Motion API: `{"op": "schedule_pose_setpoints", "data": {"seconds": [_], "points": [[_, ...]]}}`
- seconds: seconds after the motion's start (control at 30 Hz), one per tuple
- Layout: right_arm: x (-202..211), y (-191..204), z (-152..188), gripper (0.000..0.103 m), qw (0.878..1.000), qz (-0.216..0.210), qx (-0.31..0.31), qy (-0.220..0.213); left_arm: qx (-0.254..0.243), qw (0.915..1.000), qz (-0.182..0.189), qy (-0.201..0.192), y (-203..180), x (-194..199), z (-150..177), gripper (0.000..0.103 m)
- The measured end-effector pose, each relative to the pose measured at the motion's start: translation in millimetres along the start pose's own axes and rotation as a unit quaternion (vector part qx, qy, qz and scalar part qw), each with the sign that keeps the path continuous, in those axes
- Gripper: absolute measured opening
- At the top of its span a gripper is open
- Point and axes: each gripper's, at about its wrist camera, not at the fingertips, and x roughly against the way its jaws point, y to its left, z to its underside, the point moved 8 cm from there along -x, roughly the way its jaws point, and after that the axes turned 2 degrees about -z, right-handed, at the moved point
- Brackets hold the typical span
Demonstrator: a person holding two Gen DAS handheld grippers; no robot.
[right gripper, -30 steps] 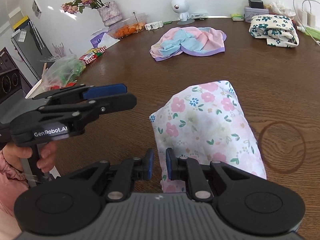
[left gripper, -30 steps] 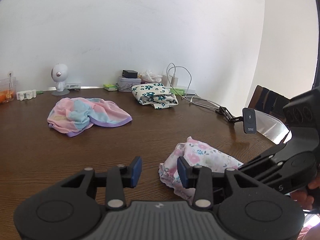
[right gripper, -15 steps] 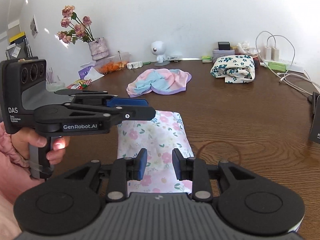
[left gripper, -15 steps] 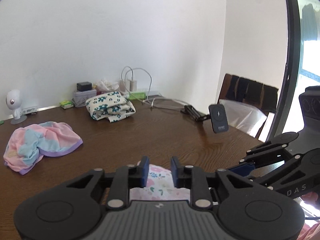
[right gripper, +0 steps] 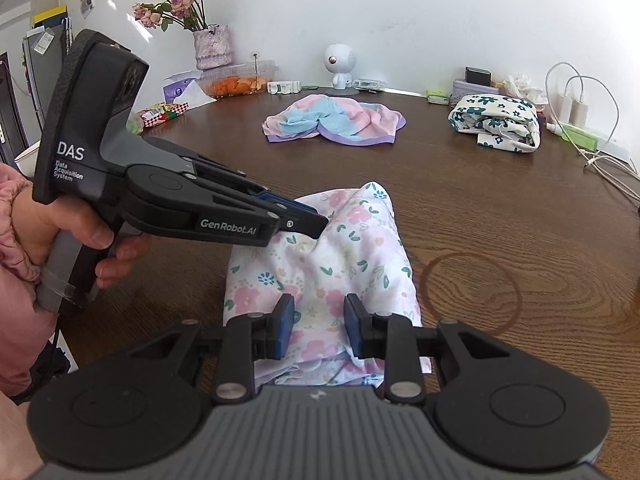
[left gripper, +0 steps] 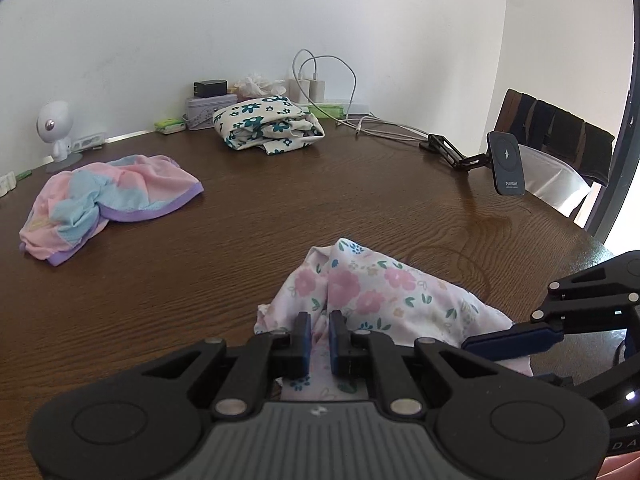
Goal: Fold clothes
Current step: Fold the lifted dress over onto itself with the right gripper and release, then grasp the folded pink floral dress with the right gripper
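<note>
We are pinching the pink floral garment [left gripper: 384,292] in our left gripper [left gripper: 319,334], while our right gripper [right gripper: 319,326] is straddling it, jaws apart. Beyond both grippers, the pastel garment [right gripper: 334,118] is lying crumpled and the teal-flowered one [right gripper: 496,120] bundled, so most folding is remaining.

Left gripper [right gripper: 320,228] pinching floral cloth [right gripper: 352,256] (bunched), right gripper [right gripper: 319,326] parted over it

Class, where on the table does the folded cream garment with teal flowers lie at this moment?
The cream garment with teal flowers lies at the table's far edge by the wall in both views, right of the pink-and-blue garment, beside the white chargers and purple box.
</note>
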Motion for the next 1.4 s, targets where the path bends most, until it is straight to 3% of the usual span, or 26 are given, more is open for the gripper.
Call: {"op": "schedule_pose_setpoints", "data": {"seconds": [0.03,0.13,0.17,0.23,0.3,0.37,0.4,0.43,0.47,0.5,0.67,0.83,0.9,0.93,0.97,1.0,1.03,1.1,1.23,1.4], "points": [[2,0,-1,0.028,1.0,-0.003,0.001,-0.002,0.001,1.0,-0.003,-0.003,1,2,-1,0.009],[23,-2,-10,0.048,0.999,-0.023,-0.01,-0.032,0.004,0.9994,-0.017,-0.03,4,22,-11,0.015],[33,-5,-14,0.053,0.999,-0.017,-0.011,-0.048,0.005,0.9987,-0.017,-0.048,4,34,-16,0.019],[46,-13,-24,0.055,0.997,-0.006,-0.013,-0.07,0.002,0.9973,-0.008,-0.073,-1,55,-22,0.039],[47,-26,-31,0.056,0.997,-0.005,-0.026,-0.076,-0.005,0.9958,0.006,-0.091,-9,72,-25,0.044],[41,-37,-36,0.055,0.997,-0.006,-0.038,-0.074,-0.019,0.9961,0.022,-0.083,-21,75,-20,0.044],[33,-41,-36,0.048,0.997,-0.01,-0.046,-0.064,-0.025,0.9968,0.024,-0.072,-26,72,-15,0.039],[25,-45,-36,0.041,0.997,-0.015,-0.053,-0.054,-0.028,0.9977,0.022,-0.058,-28,67,-10,0.021],[16,-45,-34,0.027,0.997,-0.022,-0.056,-0.044,-0.027,0.9985,0.021,-0.043,-28,60,-4,0.013],[9,-44,-32,0.022,0.998,-0.023,-0.056,-0.036,-0.023,0.9991,0.018,-0.032,-26,53,2,0.009],[-14,-36,-18,0.021,0.999,0.004,-0.031,-0.008,-0.002,0.9999,0.013,-0.008,-15,32,19,0.009],[-13,-32,-14,0.022,1.0,0.016,-0.016,-0.017,-0.01,0.9999,0.008,-0.01,-15,33,19,0.009],[-2,-36,-19,0.033,0.998,-0.005,-0.044,-0.032,-0.012,0.9996,0.014,-0.023,-14,42,9,0.016],[6,-39,-21,0.04,0.997,-0.015,-0.061,-0.041,-0.013,0.9992,0.017,-0.033,-12,48,3,0.032],[18,-42,-24,0.057,0.995,-0.018,-0.078,-0.055,-0.014,0.9988,0.018,-0.042,-10,53,-4,0.058],[29,-46,-27,0.069,0.993,-0.02,-0.093,-0.067,-0.018,0.9984,0.013,-0.052,-6,57,-12,0.069],[38,-48,-27,0.072,0.992,-0.024,-0.105,-0.071,-0.023,0.998,0.008,-0.059,-3,59,-20,0.079],[52,-53,-25,0.083,0.988,-0.03,-0.134,-0.07,-0.037,0.9978,0.017,-0.052,4,54,-34,0.08],[60,-65,-9,0.083,0.973,-0.051,-0.222,-0.038,-0.046,0.9967,0.066,0.008,12,17,-47,0.083],[50,-71,16,0.082,0.948,-0.067,-0.31,0.004,-0.04,0.989,0.125,0.067,15,-16,-42,0.083]]}}
